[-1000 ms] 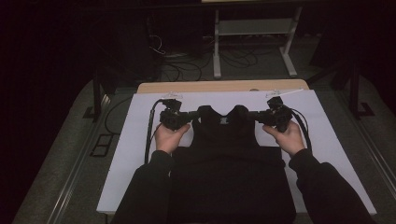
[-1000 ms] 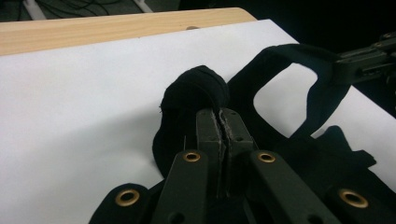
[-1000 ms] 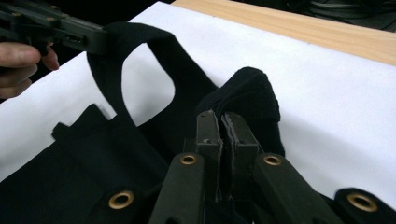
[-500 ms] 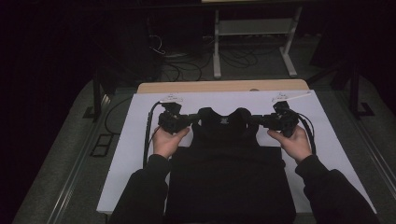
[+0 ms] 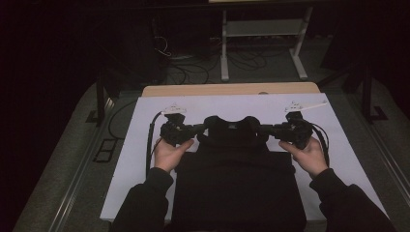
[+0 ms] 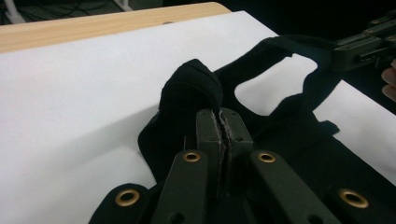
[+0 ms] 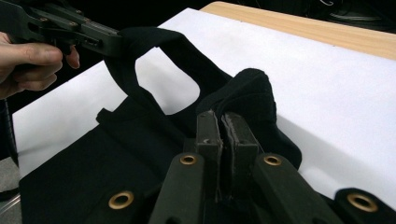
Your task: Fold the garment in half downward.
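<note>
Ahead of both pairs of jaws the white sheet (image 5: pixel 232 104) on the desk (image 5: pixel 227 89) lies bare up to its far wooden edge. Between the jaws the black sleeveless top (image 5: pixel 237 179) spans the gap, its raised straps blocking a straight pass.

The garment (image 5: pixel 237 174) lies on the sheet (image 5: pixel 145 130) atop the desk (image 5: pixel 232 89). The left claw (image 5: pixel 200 128) sits at its left strap, the right claw (image 5: pixel 263 129) at its right, seemingly.

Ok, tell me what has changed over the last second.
The right gripper moved outward, toward the person's right, drawing the shoulder of the black garment with it so the top edge lies wider. The left gripper barely shifted. Both stay clamped on the shoulders, and the garment still lies on the white sheet.
</note>
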The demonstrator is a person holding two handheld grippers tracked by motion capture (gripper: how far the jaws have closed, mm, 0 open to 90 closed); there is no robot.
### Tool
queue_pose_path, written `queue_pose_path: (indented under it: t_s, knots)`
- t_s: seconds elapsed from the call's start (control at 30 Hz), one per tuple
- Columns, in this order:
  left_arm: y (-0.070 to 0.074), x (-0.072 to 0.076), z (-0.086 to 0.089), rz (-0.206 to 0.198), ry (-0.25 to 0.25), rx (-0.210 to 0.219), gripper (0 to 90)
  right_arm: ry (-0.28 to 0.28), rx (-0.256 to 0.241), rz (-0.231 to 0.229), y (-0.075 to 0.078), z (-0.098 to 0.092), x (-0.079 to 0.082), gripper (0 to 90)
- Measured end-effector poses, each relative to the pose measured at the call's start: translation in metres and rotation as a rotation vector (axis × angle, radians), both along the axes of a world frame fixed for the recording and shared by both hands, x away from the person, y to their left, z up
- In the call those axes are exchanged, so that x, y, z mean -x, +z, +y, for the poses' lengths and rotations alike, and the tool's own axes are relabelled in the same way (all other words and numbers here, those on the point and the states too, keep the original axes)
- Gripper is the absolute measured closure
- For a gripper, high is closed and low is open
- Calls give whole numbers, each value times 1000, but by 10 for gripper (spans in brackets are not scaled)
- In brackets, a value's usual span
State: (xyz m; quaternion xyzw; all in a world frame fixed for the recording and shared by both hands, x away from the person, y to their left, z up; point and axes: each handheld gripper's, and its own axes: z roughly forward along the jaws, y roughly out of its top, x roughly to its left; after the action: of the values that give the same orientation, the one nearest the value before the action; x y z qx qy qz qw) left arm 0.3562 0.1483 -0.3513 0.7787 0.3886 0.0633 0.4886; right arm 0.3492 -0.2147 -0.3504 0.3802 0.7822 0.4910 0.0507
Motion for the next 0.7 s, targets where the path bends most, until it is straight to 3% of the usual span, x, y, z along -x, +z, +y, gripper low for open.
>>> queue_pose_path:
  t_s: [0.43,0.7]
  knots:
    - [-7,22,4,-19,-42,19,867,30,0,1,-3,0,16,842]
    - [-14,35,4,-9,-69,34,866,51,1,12,-6,1,25,842]
